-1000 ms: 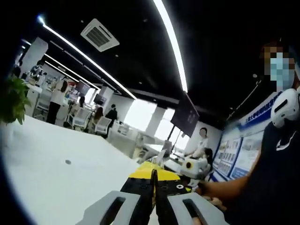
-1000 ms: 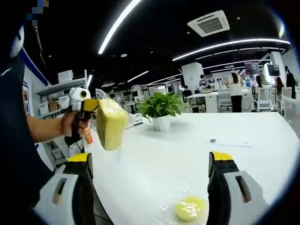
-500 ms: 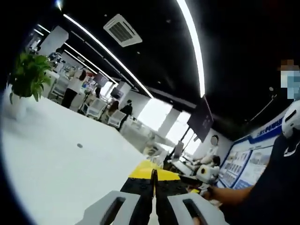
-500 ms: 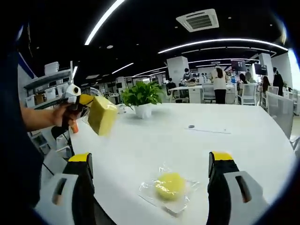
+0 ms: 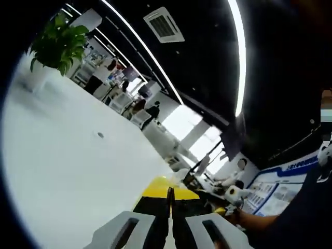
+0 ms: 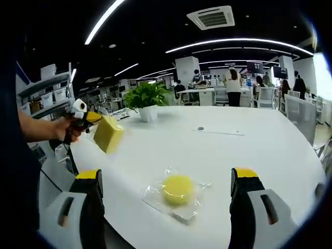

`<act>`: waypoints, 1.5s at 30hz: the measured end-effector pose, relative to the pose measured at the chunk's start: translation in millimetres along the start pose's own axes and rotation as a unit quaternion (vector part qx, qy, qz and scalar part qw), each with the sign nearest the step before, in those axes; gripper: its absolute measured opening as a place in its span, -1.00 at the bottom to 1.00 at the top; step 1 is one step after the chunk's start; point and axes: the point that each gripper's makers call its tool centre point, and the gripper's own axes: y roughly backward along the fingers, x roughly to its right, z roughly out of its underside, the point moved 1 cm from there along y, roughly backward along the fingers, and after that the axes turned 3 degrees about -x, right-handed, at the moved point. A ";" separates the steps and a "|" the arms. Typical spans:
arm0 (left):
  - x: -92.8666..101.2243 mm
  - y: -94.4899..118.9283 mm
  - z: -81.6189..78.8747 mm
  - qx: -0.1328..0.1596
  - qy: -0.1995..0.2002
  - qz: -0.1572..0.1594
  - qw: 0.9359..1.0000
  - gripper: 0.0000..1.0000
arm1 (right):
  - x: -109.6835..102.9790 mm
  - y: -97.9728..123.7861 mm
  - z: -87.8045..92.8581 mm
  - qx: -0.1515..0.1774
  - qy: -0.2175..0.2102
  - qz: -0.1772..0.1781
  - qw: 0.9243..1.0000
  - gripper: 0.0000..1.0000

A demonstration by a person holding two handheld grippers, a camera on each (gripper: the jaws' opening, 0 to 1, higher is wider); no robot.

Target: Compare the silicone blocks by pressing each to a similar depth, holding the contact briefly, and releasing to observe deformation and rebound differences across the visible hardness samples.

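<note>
A yellow silicone block [image 6: 108, 135] hangs in the air over the left edge of the white table [image 6: 244, 150]. My left gripper [image 6: 95, 120], held by a hand, is shut on its top corner. In the left gripper view its jaws [image 5: 169, 193] are pressed together, yellow at the tips. A round yellow silicone piece [image 6: 177, 189] in a clear plastic bag lies on the table near the front. My right gripper [image 6: 166, 174] is open above it, a jaw on either side, touching nothing.
A potted plant [image 6: 147, 98] [image 5: 57, 44] stands at the table's far side. A small dark dot [image 6: 200, 128] marks the tabletop. Desks, chairs and people fill the office behind. Shelves with boxes [image 6: 49, 93] stand at the left.
Both cameras have moved. In the right gripper view the bagged round piece now sits fully between the open jaws, and the left gripper with the block looks lower and farther off.
</note>
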 end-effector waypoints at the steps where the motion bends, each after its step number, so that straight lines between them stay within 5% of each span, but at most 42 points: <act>1: -4.7 0.2 2.5 -0.003 0.006 -0.002 1.000 -1.00 | 0.9 0.4 2.2 -0.002 0.000 0.002 1.000 0.93; 17: -82.8 3.1 13.8 0.003 0.073 -0.075 0.994 -1.00 | 6.8 6.4 19.9 -0.018 -0.015 0.018 1.000 0.93; 25: -107.5 9.2 15.8 0.012 0.064 -0.120 0.991 -1.00 | 8.6 9.0 21.5 -0.018 -0.021 0.021 0.999 0.93; 28: -125.3 15.1 21.0 -0.001 0.025 -0.159 0.987 -1.00 | 8.5 9.0 23.2 -0.020 -0.024 0.021 0.999 0.93; 35: -136.4 15.5 27.5 -0.004 0.009 -0.173 0.985 -1.00 | 8.0 8.5 26.1 -0.022 -0.028 0.021 0.999 0.93; 45: -157.0 17.9 32.3 0.012 0.067 -0.204 0.977 -1.00 | 7.9 8.2 28.1 -0.026 -0.033 0.019 0.999 0.93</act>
